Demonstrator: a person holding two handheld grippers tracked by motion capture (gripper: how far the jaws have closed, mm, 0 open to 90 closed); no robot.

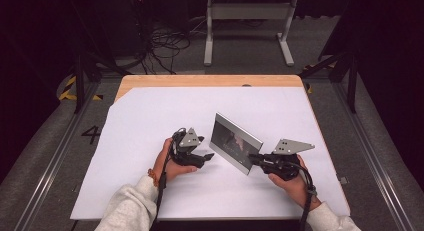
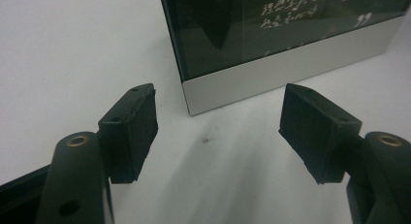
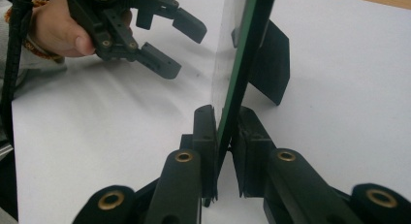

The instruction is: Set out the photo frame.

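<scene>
high view: a thin, flat, glossy picture frame (image 1: 235,142) stands upright on the white desk (image 1: 150,111), its long edge running diagonally. right gripper (image 1: 257,159) jaws clamp its near end; left gripper (image 1: 209,155) jaws apart beside it.

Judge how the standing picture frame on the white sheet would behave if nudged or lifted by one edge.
The picture frame looks stiff: a thin flat panel. It would probably tip easily, standing upright on a narrow base with one rear prop. Its glossy front may be slippery and breakable; the right tool pinches its edge.
</scene>
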